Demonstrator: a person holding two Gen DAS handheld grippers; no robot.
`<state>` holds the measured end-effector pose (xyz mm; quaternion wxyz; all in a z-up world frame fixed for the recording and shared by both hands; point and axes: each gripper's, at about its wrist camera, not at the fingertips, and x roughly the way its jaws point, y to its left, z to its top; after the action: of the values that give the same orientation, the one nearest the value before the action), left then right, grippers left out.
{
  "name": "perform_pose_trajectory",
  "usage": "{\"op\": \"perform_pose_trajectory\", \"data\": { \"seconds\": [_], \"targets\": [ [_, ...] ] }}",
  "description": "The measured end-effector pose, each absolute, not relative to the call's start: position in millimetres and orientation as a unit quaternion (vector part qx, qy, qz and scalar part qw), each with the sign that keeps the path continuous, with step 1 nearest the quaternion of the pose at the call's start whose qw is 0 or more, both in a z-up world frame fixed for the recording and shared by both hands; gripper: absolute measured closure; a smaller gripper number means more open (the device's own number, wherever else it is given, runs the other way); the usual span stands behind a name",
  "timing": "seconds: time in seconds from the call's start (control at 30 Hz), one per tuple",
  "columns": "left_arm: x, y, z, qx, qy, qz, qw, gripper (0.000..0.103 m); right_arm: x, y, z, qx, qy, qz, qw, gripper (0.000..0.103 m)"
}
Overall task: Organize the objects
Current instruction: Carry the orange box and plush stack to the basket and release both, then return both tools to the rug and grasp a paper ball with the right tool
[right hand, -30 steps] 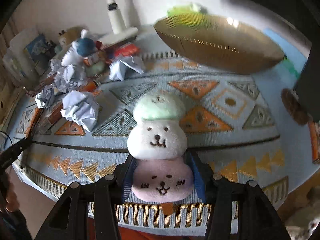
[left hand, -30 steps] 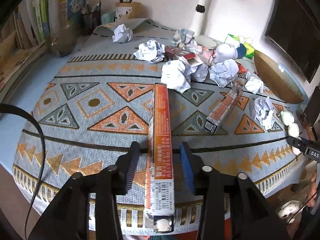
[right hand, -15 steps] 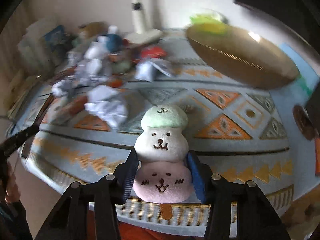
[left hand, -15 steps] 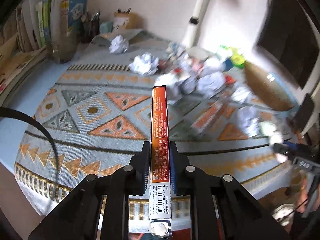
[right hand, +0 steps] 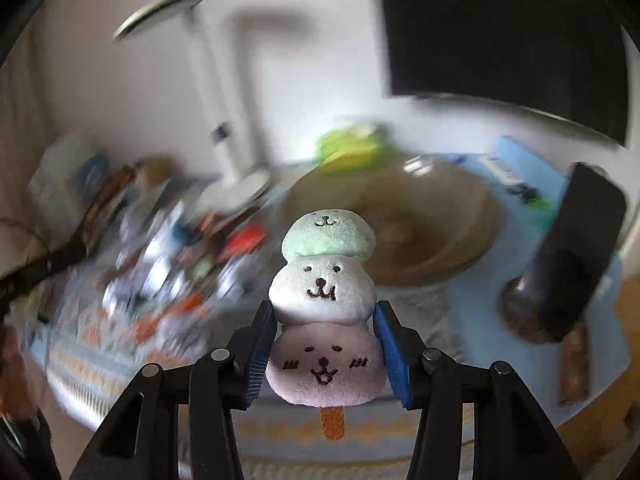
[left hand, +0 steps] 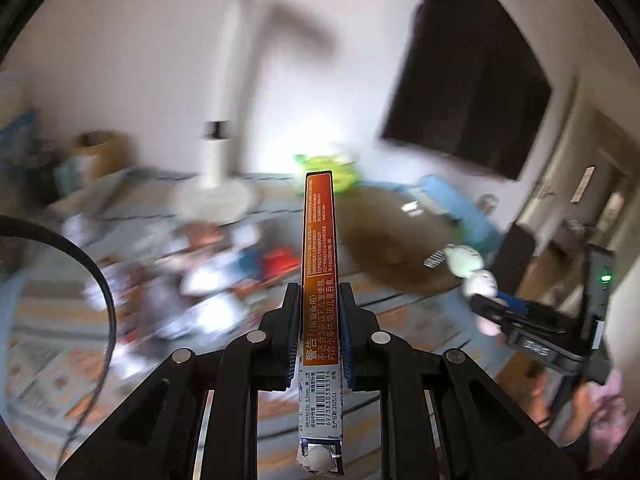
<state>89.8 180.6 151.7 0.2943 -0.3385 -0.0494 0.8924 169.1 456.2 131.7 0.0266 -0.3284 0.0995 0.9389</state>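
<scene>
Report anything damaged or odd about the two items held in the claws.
The orange box in the left claw has a crumpled, torn-looking near end. The plush dango toy in the right claw looks intact. The background is too blurred to judge.

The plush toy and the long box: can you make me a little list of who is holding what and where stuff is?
left gripper: shut on the orange box, box pointing forward
right gripper: shut on the plush toy at its pink bottom ball
plush toy: green, white and pink balls stacked, orange stick below
brown bowl: behind the toy, on the table
background: blurred
</scene>
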Motion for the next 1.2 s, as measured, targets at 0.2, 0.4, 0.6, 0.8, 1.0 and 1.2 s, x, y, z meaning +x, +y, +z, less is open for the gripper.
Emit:
{"op": "perform_pose_trajectory", "data": {
  "seconds": [0.2,0.4,0.6,0.8,1.0,1.2],
  "targets": [
    [40.1,277.4,156.0,-0.370,-0.071,0.854,0.358,0.089,138.1,524.3,153.6,-0.299,0.182,0.933,0.084,0.054],
    [-1.9,335.6,132.9,-0.387,-0.079,0.839,0.373,0.087,95.7,538.8,147.5,-0.315,0.180,0.927,0.091,0.052],
    [-30.2,345.0,98.2,-0.445,-0.129,0.806,0.369,0.064,84.7,540.7,139.2,-0.327,0.171,0.924,0.103,0.033],
    [-22.1,322.1,96.1,-0.436,-0.166,0.802,0.372,0.064,97.3,541.0,136.4,-0.336,0.188,0.918,0.095,0.033],
    [11.9,281.6,142.1,-0.373,-0.158,0.830,0.384,0.064,117.8,509.1,155.5,-0.327,0.178,0.925,0.070,0.033],
    [68.8,205.2,197.3,-0.303,-0.132,0.871,0.365,0.045,140.9,468.3,174.2,-0.314,0.155,0.936,0.035,0.031]
  ]
}}
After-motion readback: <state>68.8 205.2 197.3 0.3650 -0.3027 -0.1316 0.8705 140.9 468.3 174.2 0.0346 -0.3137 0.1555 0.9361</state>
